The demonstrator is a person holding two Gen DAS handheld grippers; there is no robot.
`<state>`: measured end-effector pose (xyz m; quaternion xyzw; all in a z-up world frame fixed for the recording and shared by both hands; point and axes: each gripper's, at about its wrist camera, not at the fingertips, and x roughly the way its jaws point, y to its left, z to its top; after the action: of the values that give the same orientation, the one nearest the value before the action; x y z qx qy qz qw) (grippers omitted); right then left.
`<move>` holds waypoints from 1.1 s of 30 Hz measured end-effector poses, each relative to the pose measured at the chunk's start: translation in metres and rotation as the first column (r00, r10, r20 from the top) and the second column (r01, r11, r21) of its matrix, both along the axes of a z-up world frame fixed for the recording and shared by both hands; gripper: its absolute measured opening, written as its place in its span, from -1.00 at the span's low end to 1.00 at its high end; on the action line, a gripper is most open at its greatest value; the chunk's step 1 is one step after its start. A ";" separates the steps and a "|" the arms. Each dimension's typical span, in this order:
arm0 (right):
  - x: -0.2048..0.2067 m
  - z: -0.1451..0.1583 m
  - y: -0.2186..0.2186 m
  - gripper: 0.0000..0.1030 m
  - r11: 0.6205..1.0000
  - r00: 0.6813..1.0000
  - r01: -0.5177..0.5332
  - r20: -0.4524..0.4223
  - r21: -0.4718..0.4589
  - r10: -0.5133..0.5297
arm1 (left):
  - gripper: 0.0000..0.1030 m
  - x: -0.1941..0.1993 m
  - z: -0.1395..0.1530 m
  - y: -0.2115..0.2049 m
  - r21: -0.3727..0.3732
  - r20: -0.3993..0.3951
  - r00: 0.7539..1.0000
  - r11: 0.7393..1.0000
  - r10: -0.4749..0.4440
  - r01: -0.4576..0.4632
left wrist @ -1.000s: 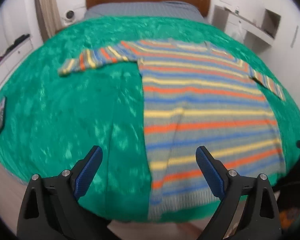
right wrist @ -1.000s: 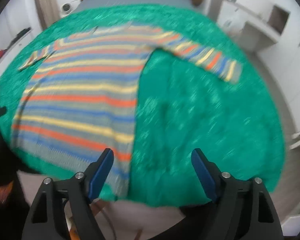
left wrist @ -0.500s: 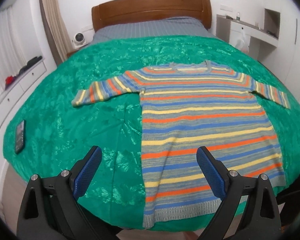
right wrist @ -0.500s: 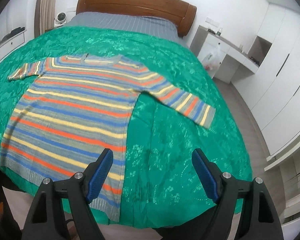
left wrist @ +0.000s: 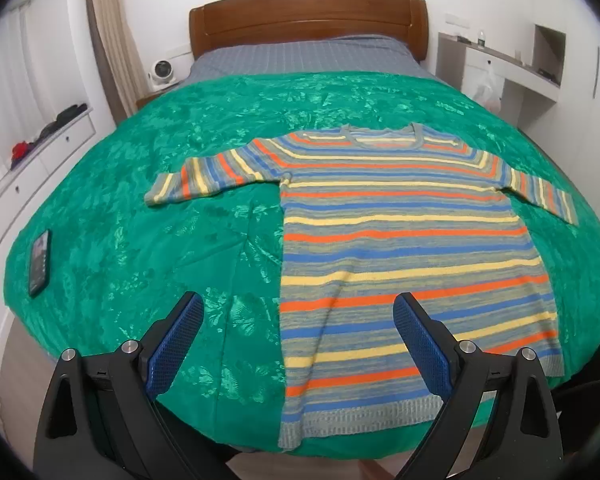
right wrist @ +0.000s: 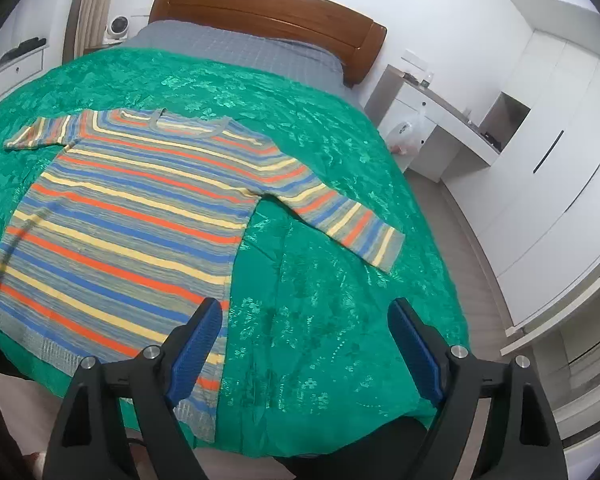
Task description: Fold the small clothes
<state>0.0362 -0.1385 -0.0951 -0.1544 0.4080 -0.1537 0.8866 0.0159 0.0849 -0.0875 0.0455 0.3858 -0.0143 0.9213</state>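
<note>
On bedspread (left wrist: 100, 184): phone (left wrist: 39, 262), left view only; both hand-held grippers (left wrist: 298, 338) (right wrist: 305, 342) apart, right widening.

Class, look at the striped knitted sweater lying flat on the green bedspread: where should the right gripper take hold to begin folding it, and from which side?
Probably the cuff of the sleeve nearest the right gripper. The striped knitted sweater lies flat, sleeves spread, so that cuff juts out over the bare green bedspread. Come from the outer side, pinching the cuff edge.
</note>
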 end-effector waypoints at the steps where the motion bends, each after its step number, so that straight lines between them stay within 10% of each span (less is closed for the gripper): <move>1: 0.000 0.001 0.000 0.64 1.000 1.000 0.002 -0.004 -0.006 -0.002 | 0.87 0.000 0.000 0.000 0.002 0.001 1.000 1.000 0.001 -0.001; 33: 0.015 0.022 0.010 0.91 0.996 0.999 -0.025 0.021 -0.087 0.027 | 0.91 0.006 -0.011 0.011 0.013 -0.040 0.998 0.999 0.046 -0.045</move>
<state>0.0512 -0.1286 -0.0732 -0.1962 0.3891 -0.1612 0.8855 0.0215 0.0962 -0.0986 0.0418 0.4055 0.0080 0.9131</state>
